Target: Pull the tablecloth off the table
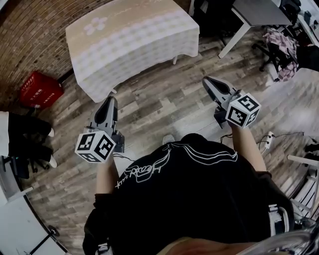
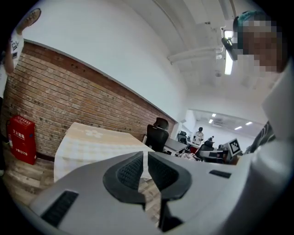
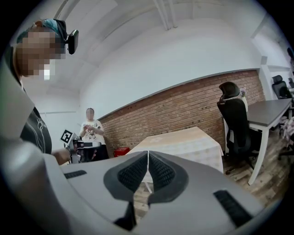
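A pale checked tablecloth (image 1: 130, 40) with a flower print covers the table ahead of me and hangs over its sides. It shows too in the left gripper view as the tablecloth (image 2: 94, 146) and in the right gripper view as the tablecloth (image 3: 183, 142). My left gripper (image 1: 110, 101) is held over the wooden floor, short of the cloth's near left corner, its jaws shut and empty. My right gripper (image 1: 206, 81) hovers off the table's near right side, also shut on nothing. From their own cameras, the left gripper (image 2: 146, 153) and right gripper (image 3: 148, 153) both point at the table.
A red crate (image 1: 40, 89) stands by the brick wall at left. A grey desk (image 1: 251, 15) and a black office chair (image 3: 235, 120) stand right of the table. A person (image 3: 91, 133) stands near the wall, with shoes (image 1: 50, 147) at my left. Cables and a power strip (image 1: 266, 142) lie at right.
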`<state>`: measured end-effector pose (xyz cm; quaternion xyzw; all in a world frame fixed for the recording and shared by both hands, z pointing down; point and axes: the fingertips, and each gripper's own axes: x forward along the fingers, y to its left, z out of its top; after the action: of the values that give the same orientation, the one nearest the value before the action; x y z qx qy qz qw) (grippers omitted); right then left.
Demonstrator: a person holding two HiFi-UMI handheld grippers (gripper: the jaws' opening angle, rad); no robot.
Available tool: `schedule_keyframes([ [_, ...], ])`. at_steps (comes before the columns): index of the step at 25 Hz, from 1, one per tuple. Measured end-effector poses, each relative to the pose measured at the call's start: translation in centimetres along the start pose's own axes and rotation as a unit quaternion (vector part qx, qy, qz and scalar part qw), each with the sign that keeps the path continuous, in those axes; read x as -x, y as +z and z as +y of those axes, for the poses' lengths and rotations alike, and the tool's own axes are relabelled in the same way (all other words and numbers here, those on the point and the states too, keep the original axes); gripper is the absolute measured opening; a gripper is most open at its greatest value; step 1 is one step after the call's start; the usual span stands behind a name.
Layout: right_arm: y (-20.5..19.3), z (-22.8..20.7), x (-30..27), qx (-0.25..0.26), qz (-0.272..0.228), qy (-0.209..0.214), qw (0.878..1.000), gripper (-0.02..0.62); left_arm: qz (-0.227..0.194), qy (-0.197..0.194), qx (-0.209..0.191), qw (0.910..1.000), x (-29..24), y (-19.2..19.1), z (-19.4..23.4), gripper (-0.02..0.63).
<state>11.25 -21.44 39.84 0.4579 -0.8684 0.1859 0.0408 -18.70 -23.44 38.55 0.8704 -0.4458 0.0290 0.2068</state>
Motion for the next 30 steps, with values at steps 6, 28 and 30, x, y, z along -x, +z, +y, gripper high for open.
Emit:
schedule_keyframes([
  [6, -0.8, -5.1, -2.8, -0.004, 0.021, -0.004, 1.0, -0.002, 0.007, 0.055, 0.009, 0.9984, -1.8, -1.6, 4.4, 0.011],
  [28, -2.3, -31.0, -19.8, -0.012, 0.105, -0.085, 0.991, 0.182, 0.051, 0.27, 0.027, 0.9612, -9.0, -4.3, 27.4, 0.259],
  [30, -3.9, -34.0, -19.1, -0.007, 0.11, -0.1, 0.989, 0.196, 0.058, 0.289, 0.027, 0.9553, -9.0, -6.2, 27.8, 0.275],
])
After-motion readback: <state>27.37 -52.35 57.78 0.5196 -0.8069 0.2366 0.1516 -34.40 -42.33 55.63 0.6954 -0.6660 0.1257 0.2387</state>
